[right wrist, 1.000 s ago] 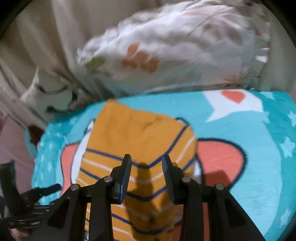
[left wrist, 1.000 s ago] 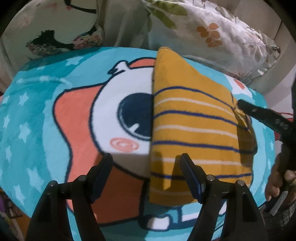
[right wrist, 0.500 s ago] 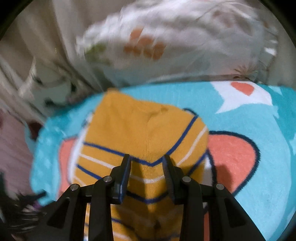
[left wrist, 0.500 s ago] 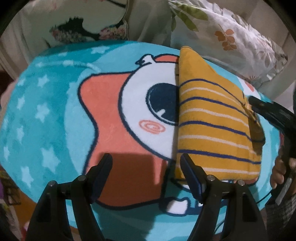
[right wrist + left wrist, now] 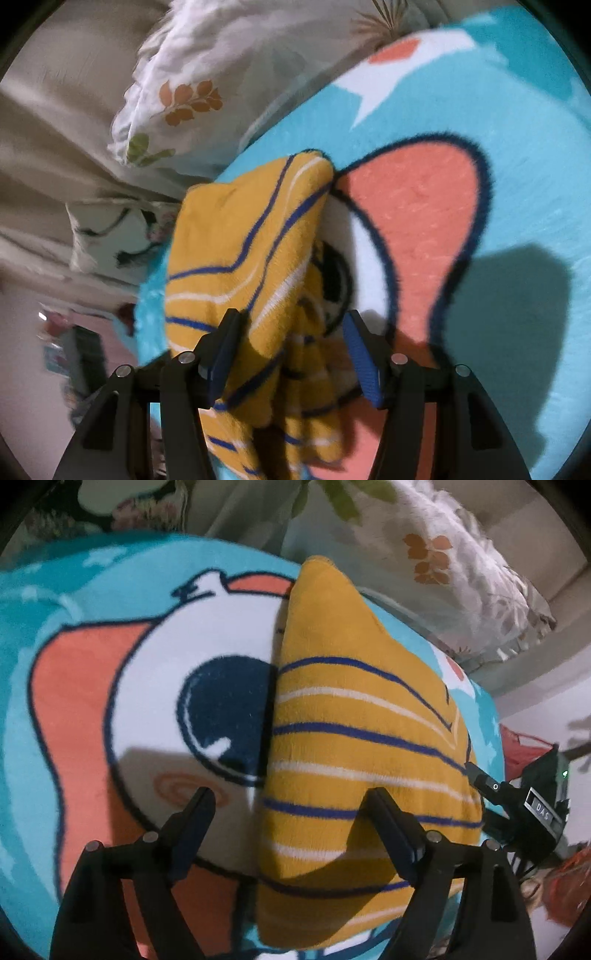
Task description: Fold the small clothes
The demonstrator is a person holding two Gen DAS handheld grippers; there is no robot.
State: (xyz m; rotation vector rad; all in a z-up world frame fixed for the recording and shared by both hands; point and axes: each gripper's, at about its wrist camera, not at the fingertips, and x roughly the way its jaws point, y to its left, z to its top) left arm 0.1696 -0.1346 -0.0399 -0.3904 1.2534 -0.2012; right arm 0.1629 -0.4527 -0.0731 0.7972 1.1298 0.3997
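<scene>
A small mustard-yellow garment with navy and white stripes [image 5: 354, 746] lies folded on a turquoise cartoon rug [image 5: 92, 709]. My left gripper [image 5: 291, 808] is open and empty, its jaws straddling the garment's left folded edge near the front. My right gripper [image 5: 291, 332] is open over the garment [image 5: 236, 251], which looks bunched and lifted between the jaws. The right gripper's black body also shows in the left wrist view [image 5: 517, 805] at the garment's right edge.
Floral white pillows [image 5: 436, 554] and cream bedding [image 5: 55, 155] lie behind the rug. A black-and-white printed cushion [image 5: 107, 236] sits at the rug's far left corner. Red and pink clutter [image 5: 524, 746] lies past the rug's right edge.
My right gripper has opened wider and tilted, now low over the garment's edge. My left gripper moved right and closer, so its jaws now straddle the garment's left edge.
</scene>
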